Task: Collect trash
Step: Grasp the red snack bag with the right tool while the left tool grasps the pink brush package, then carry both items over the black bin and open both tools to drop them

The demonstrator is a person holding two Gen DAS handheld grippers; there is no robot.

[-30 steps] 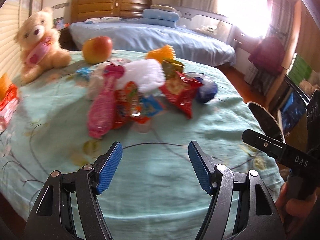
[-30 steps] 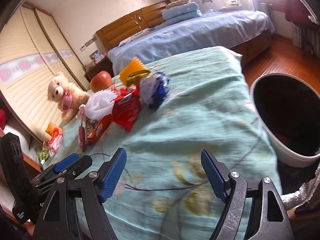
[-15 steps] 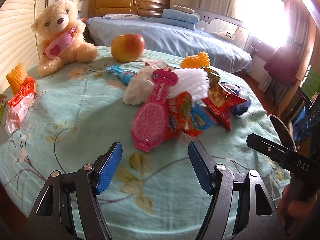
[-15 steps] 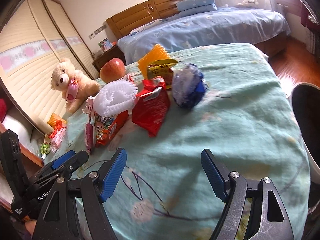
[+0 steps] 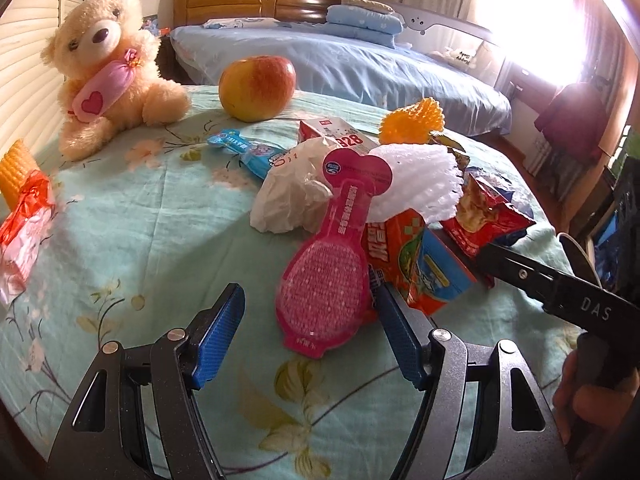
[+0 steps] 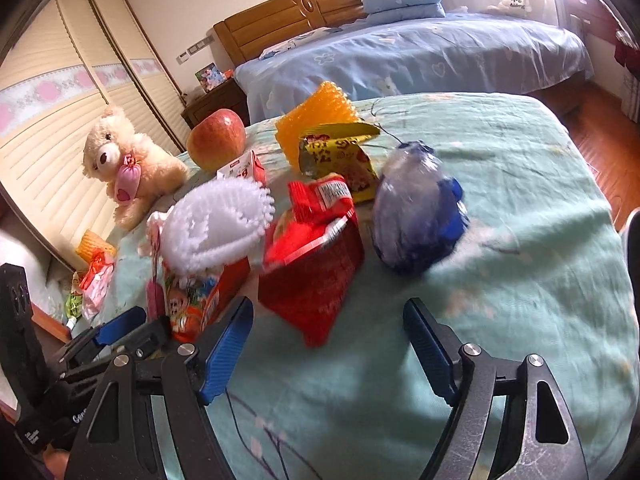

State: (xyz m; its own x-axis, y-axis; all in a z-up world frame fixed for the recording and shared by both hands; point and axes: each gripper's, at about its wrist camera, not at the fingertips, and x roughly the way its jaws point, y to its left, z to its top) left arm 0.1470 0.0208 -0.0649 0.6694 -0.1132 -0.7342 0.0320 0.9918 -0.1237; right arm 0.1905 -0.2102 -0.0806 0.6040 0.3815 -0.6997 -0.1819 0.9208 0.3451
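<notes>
A heap of trash lies on the green bedspread [image 5: 140,216]. In the left wrist view, my left gripper [image 5: 310,322] is open, its jaws either side of the near end of a pink brush pack [image 5: 332,280]. Behind it lie a crumpled white bag [image 5: 292,196], white foam net [image 5: 420,184], orange snack bag [image 5: 408,260] and red snack bag [image 5: 488,216]. In the right wrist view, my right gripper [image 6: 328,336] is open and empty, just short of the red snack bag [image 6: 316,268]. A blue-clear plastic wad [image 6: 416,220] and yellow packet [image 6: 340,152] lie beyond.
An apple [image 5: 256,88], a teddy bear [image 5: 104,76] and an orange foam net [image 5: 414,120] sit at the far side. A red-and-clear wrapper [image 5: 20,224] lies at the left edge. A blue bed [image 6: 400,52] stands behind. The bin rim [image 6: 628,240] shows at the right.
Both grippers have moved forward to the trash heap. The left one's jaws now reach the pink brush pack; the bin has slid almost out of the right view.
</notes>
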